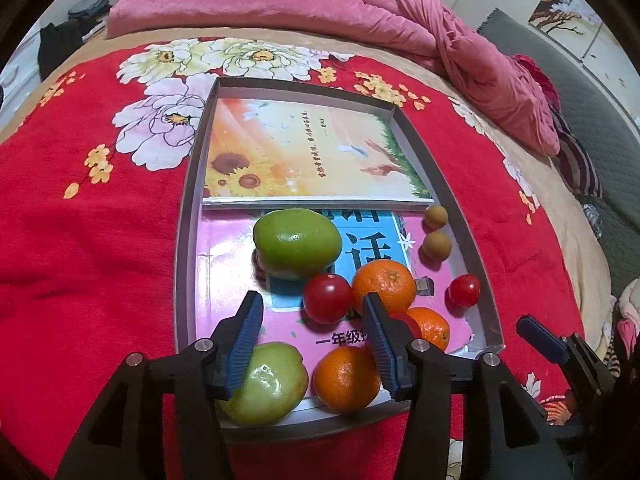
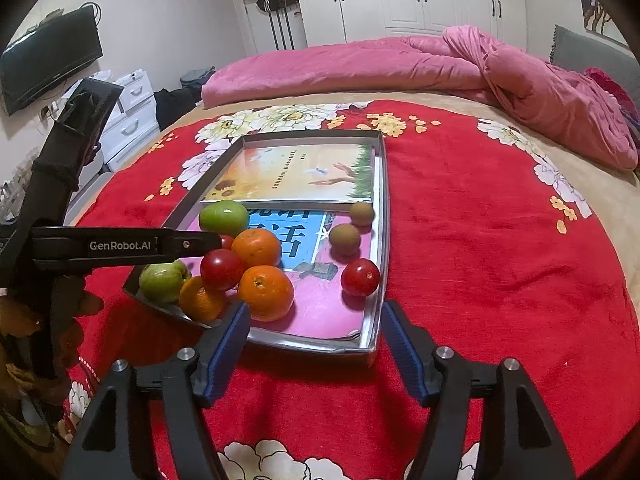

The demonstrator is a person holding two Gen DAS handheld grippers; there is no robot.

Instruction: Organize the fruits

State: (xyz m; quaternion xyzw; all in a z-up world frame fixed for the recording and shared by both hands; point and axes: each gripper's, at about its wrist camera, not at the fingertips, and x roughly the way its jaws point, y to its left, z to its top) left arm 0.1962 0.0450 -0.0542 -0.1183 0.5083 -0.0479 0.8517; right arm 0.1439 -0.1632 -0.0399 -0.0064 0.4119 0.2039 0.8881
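A shallow grey tray [image 1: 184, 240] lies on the red flowered bedspread with two books as its floor. On the near book sit two green fruits [image 1: 297, 243] [image 1: 264, 384], three oranges [image 1: 383, 286] [image 1: 346, 378] [image 1: 432, 326], two red tomatoes [image 1: 327, 298] [image 1: 464, 290] and two small brown fruits [image 1: 436, 245]. My left gripper [image 1: 316, 340] hangs open over the near fruits, its left pad just above the near green fruit, nothing gripped. My right gripper [image 2: 316, 340] stands open over the tray's near edge [image 2: 312, 340], just short of the nearest orange [image 2: 266, 292].
A sunflower-cover book [image 1: 312, 152] fills the tray's far half. A pink quilt [image 2: 400, 64] is bunched across the back of the bed. A person's hand holds the left gripper's handle [image 2: 120, 246] at the left. White wardrobes and a wall television [image 2: 48, 56] stand beyond.
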